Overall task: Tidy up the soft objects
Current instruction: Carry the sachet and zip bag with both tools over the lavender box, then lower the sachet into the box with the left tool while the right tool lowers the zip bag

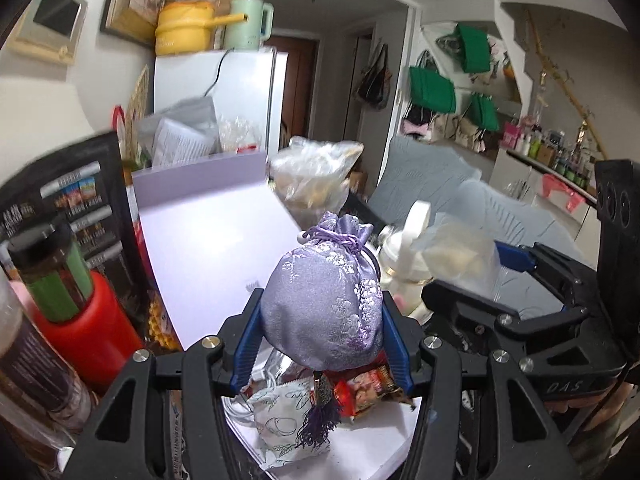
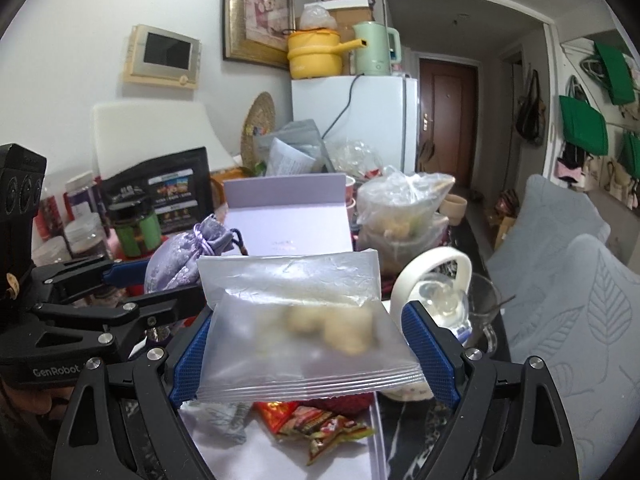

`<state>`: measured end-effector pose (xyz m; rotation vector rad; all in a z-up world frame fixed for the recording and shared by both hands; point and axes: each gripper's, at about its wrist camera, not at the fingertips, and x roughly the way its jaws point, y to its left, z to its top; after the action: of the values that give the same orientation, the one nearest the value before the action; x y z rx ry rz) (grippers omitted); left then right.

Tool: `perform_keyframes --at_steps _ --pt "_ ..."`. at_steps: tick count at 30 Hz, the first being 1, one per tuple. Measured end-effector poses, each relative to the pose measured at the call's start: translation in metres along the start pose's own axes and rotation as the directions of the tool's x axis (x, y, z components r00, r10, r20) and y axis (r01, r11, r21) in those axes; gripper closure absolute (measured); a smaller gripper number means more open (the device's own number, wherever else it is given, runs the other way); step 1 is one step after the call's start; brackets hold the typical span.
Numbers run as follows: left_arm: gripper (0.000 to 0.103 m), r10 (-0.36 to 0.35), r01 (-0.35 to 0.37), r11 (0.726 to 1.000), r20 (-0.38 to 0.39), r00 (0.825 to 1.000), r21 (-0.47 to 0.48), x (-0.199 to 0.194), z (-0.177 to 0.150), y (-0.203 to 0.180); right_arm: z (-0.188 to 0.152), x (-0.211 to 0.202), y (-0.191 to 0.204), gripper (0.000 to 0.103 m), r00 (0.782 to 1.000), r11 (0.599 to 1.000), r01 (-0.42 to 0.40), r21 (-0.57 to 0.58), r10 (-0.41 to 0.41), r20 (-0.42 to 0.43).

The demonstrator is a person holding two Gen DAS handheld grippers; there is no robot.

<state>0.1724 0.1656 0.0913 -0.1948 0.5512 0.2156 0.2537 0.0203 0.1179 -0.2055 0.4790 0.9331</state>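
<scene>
My left gripper is shut on a lilac brocade drawstring pouch, which hangs upright above a white box with its purple tassel dangling. In the right wrist view the same pouch shows at the left. My right gripper is shut on a frosted zip bag with pale lumps inside, held flat over the box. The bag appears in the left wrist view too. In the box lie a white printed pouch and red snack packets.
The open lilac lid of the box stands behind. A red bottle and dark jars crowd the left. A plastic bag of food, a white-handled bottle and a glass mug stand right. Grey cushions lie beyond.
</scene>
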Motion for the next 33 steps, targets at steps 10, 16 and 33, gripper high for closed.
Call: perform_keyframes --at_steps 10,16,33 --pt "0.049 0.034 -0.03 0.999 -0.193 0.981 0.023 0.056 -0.022 0.008 -0.023 0.054 -0.018 0.013 0.989 0.999 0.029 0.03 -0.025 -0.147" --pt "0.049 0.055 -0.044 0.998 -0.266 0.962 0.047 0.07 -0.031 0.006 -0.031 0.068 -0.022 0.013 0.979 0.999 0.029 0.02 -0.025 -0.2" --pt "0.049 0.149 -0.116 0.987 -0.371 0.917 0.109 0.106 -0.047 0.019 -0.052 0.105 -0.015 0.013 0.947 1.0 -0.012 -0.016 0.006 -0.322"
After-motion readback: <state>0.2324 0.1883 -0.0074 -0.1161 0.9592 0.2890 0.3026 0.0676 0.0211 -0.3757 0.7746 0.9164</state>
